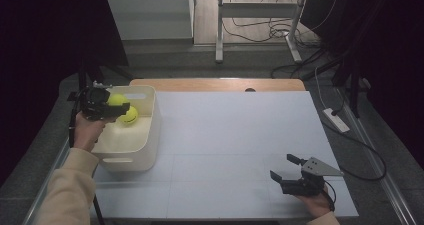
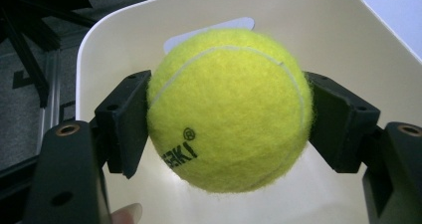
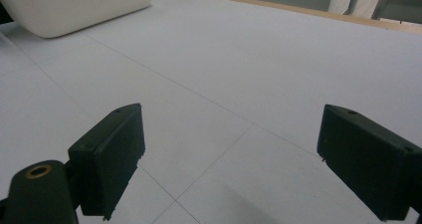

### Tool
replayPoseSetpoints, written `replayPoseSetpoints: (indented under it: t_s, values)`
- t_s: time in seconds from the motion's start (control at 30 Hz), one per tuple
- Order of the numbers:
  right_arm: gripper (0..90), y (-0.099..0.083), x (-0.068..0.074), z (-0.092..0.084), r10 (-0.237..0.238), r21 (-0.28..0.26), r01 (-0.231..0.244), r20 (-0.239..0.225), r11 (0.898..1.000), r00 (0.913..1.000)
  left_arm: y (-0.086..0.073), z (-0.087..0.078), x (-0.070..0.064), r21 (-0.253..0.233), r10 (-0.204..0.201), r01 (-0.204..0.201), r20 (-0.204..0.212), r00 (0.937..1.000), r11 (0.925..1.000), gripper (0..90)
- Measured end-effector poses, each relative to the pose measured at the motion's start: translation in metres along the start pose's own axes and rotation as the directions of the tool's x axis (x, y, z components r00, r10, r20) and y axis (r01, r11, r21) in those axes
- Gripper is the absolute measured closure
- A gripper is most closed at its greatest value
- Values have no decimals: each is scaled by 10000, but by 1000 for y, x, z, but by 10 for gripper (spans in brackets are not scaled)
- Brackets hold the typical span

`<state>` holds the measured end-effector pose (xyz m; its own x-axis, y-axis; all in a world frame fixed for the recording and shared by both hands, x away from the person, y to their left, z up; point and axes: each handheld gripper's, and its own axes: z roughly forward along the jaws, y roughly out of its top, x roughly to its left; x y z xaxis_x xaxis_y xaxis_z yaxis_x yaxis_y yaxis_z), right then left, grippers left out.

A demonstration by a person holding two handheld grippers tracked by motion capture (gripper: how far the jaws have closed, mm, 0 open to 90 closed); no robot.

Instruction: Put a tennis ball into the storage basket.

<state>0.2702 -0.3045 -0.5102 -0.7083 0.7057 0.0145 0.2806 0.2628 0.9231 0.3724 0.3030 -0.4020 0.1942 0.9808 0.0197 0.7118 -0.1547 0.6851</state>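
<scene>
High view: a white table [image 1: 235, 135] with a cream bin [image 1: 150, 130] at its 9 o'clock edge. The left gripper [image 1: 120, 104], held in the person's left hand [image 1: 89, 131], hangs over the bin's near-left rim and points toward 3 o'clock. Its jaws are clamped on a ball [image 1: 117, 99], carried above the bin's interior. A second ball [image 1: 129, 116] lies on the bin floor, just below and at 4 o'clock of the held one; whether the two touch cannot be told.

Left gripper view: the held ball [image 2: 229, 109], yellow-green felt with a white seam and black lettering, sits between the two black jaws, one pressing at its 9 o'clock side and the other at its 3 o'clock side. Behind it rises the bin's inner wall [image 2: 318, 30], with a handle slot at 12 o'clock of the ball. A fingertip [image 2: 127, 215] shows at the lower edge.

Right gripper [image 1: 285, 168]: it rests low at the table's 5 o'clock corner, held in the right hand [image 1: 315, 202], well apart from the bin, and carries a grey three-cornered plate. In the right gripper view its jaws stand wide apart over bare table [image 3: 249, 84], grasping nothing; the bin's outer corner [image 3: 74, 7] lies at 11 o'clock.
</scene>
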Motion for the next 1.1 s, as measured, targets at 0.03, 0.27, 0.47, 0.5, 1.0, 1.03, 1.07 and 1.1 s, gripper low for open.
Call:
replayPoseSetpoints:
  t_s: [0.03,0.27,0.47,0.5,1.0,1.03,1.07,1.1]
  values:
    - [112,0,0,0,1,1,-1,1,10000,10000,0,0,0,-3,6,-6,-7,10000,10000,260]
    - [112,0,0,0,1,2,-1,-2,10000,10000,-1,-2,0,-86,-49,48,-116,9999,10000,253]
    - [112,0,0,0,-10,12,10,-3,10000,10000,1,-12,-2,-678,-339,356,251,9991,9971,108]
    - [112,0,0,0,-7,10,7,-4,10000,10000,2,-13,-4,-786,-359,393,441,9984,9961,89]
    - [112,-1,-2,-2,111,-10,-111,53,9999,9999,-5,-35,-14,-2237,303,244,2376,9709,9744,33]
    - [112,-2,-2,-2,132,4,-132,28,9999,9999,-6,-36,-16,-2284,338,242,2464,9686,9733,32]
    - [112,-2,-2,-1,150,-21,-150,32,9999,9999,-6,-36,-16,-2284,338,242,2464,9686,9733,32]
    - [112,-2,-2,-1,124,-4,-124,40,9999,9999,-7,-39,-19,-2406,477,177,2633,9635,9705,32]
